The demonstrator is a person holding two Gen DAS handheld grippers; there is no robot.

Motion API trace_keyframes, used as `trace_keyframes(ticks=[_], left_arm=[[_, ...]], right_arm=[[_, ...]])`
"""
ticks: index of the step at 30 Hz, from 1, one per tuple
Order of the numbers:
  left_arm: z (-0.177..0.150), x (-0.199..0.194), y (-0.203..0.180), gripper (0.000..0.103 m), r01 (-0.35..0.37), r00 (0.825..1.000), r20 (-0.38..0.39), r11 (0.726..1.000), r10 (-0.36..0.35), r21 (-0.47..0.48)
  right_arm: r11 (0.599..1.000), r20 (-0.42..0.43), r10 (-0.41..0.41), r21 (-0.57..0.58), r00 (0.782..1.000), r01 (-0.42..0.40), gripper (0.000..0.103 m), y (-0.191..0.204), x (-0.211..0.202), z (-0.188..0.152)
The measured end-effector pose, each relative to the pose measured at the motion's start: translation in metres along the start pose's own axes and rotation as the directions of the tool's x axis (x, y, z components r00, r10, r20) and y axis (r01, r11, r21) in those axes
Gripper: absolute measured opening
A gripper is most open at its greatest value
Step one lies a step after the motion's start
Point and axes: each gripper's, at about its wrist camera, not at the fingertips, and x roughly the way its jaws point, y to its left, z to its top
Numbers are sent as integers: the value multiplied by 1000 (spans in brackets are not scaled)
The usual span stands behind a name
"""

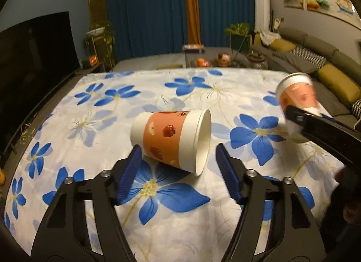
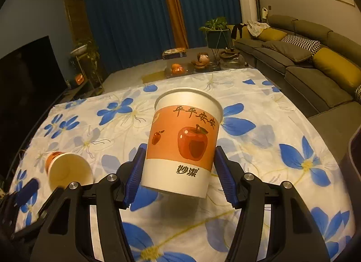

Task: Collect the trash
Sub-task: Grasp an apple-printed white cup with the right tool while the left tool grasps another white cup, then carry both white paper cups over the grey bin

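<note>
A white and orange paper cup with apple prints [image 1: 171,140] lies on its side on the flowered tablecloth [image 1: 90,108], mouth to the right. My left gripper [image 1: 178,160] is open, its blue pads on either side of the cup's near part. The cup also shows in the right wrist view [image 2: 67,169]. My right gripper [image 2: 178,165] is shut on a second, upright paper cup [image 2: 182,140] and holds it above the cloth. That held cup shows blurred at the right of the left wrist view [image 1: 295,95].
A dark TV [image 1: 33,54] stands along the left edge of the table. A grey sofa with yellow cushions [image 2: 315,65] runs along the right. Fruit and ornaments [image 2: 180,68] sit beyond the table's far edge, before blue curtains.
</note>
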Motion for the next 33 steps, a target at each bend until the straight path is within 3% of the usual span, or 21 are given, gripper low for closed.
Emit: trace_keyframes(ticks=[5, 11, 21, 33], left_arm=[[2, 17, 5, 34, 10, 997, -73, 999, -12, -31], [-1, 21, 22, 3, 58, 993, -98, 991, -70, -118], [-2, -3, 31, 2, 85, 996, -22, 986, -90, -147], [-7, -88, 10, 2, 98, 991, 98, 990, -88, -104]], right_arm=[[1000, 12, 26, -8, 1000, -26, 60, -2, -9, -4], [999, 19, 44, -21, 999, -44, 60, -1, -17, -8], [997, 29, 61, -54, 998, -59, 60, 6, -32, -12], [988, 69, 98, -129, 993, -89, 60, 8, -101, -30]])
